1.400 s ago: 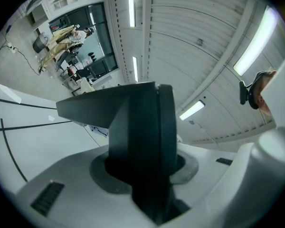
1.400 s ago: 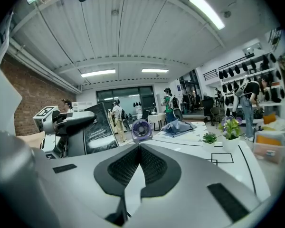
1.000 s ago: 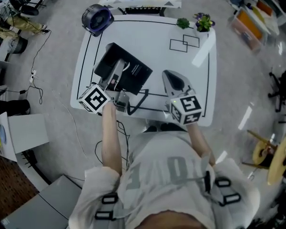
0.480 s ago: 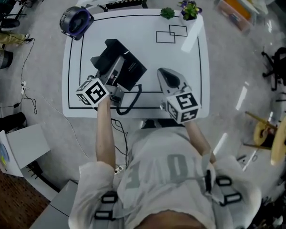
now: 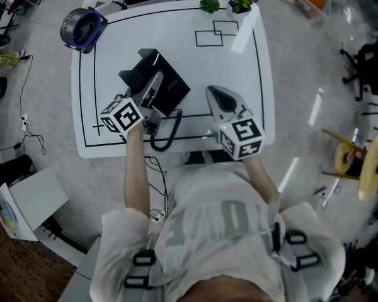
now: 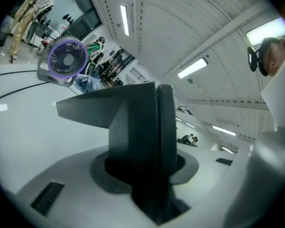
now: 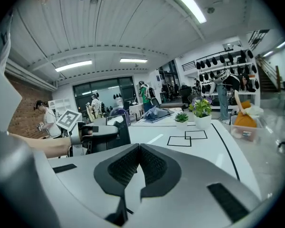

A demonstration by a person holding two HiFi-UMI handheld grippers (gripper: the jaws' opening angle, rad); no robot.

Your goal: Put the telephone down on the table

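- Left gripper [image 5: 152, 92]: jaws clamped on the black phone [image 5: 174, 88].
- Phone lies at 9 o'clock from the centre of the counter [image 5: 239, 74]. Contact with the counter can't be told. Cord [image 5: 162, 137] loops at its 6 o'clock.
- Right gripper [image 5: 218, 97]: jaws pressed together, nothing between, at 3 o'clock of phone.
- Fan [image 5: 82, 27] at the 10 o'clock corner.

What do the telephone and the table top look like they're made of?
Telephone: probably hard plastic, matte black, going by its flat moulded faces and dull sheen. Table: smooth glossy white top, perhaps laminate or coated board, since a bright streak of reflected light lies across it. Exact material unclear.
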